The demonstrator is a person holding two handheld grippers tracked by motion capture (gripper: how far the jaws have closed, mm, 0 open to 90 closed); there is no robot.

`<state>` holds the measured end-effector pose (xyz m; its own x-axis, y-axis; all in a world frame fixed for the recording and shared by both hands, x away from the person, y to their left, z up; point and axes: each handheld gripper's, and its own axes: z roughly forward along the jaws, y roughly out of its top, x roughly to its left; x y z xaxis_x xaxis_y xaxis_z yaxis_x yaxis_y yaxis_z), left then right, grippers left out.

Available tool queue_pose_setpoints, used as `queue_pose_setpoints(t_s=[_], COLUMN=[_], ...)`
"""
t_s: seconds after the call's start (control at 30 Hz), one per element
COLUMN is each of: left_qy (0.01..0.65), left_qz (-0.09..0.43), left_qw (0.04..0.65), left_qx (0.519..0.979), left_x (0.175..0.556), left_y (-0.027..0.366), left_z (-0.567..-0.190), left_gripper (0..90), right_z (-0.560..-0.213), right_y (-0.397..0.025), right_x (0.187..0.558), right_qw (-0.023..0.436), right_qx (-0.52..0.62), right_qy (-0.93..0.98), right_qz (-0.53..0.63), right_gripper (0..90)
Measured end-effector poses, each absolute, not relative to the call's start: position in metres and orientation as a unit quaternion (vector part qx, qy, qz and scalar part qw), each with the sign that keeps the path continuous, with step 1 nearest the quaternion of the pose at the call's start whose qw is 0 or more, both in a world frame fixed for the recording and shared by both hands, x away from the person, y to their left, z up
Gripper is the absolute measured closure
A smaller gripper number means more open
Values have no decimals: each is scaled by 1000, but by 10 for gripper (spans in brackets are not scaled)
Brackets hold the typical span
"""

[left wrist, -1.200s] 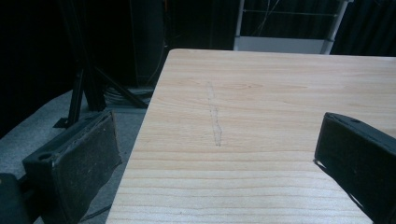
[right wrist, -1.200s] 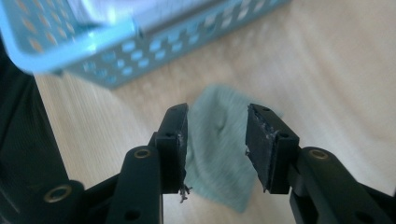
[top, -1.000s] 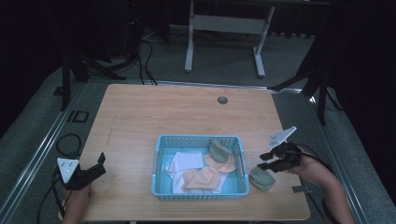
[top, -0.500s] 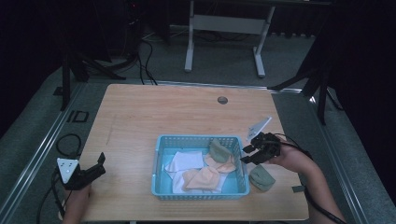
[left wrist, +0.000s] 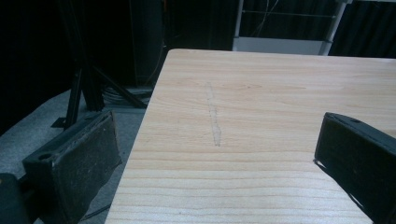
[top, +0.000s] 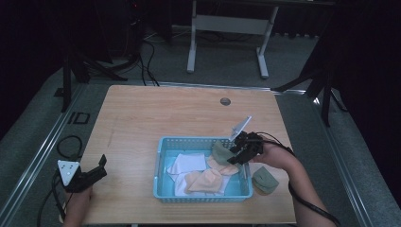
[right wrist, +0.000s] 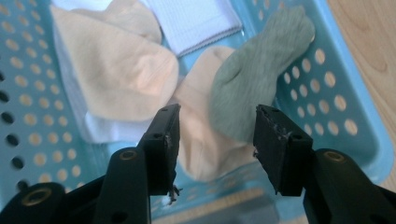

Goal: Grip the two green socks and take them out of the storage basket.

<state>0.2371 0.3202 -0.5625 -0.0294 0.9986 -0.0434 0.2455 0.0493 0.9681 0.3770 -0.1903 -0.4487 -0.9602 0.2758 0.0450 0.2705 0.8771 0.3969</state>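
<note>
Perforated blue plastic basket (top: 161,165) near surface's front edge: soft peach socks (right wrist: 121,70), ribbed white cloth (right wrist: 196,18), grey-green sock (right wrist: 257,70). Right tongs (right wrist: 215,140) released above (nothing gripped); left tongs (left wrist: 215,158) released, front-left corner.

The one readable marking is "ID" in dark letters on the grey floor strip (top: 77,117) just left of the counter (top: 156,118), seen in the high view. Nothing legible stands on the counter itself, on the blue basket (top: 160,163), on the socks inside it, or on either gripper; any finer print is too small to tell
</note>
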Motion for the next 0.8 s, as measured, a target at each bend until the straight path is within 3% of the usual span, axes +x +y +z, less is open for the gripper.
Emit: queue_pose_setpoints(t_s=[0.63, 0.77, 0.8], left_qy=[576, 576, 576], left_qz=[426, 426, 427], left_qw=[442, 442, 442], left_qx=[540, 539, 539], left_x=[237, 237, 237], left_y=[321, 321, 321], left_z=[-562, -562, -562], left_gripper=[5, 5, 5], right_z=[-478, -483, -483], right_y=[-158, -155, -155], right_x=[401, 401, 401], right_qw=[3, 4, 6], right_qx=[153, 151, 152], right_qy=[973, 975, 976], right_qz=[170, 160, 159], right_gripper=[514, 632, 727])
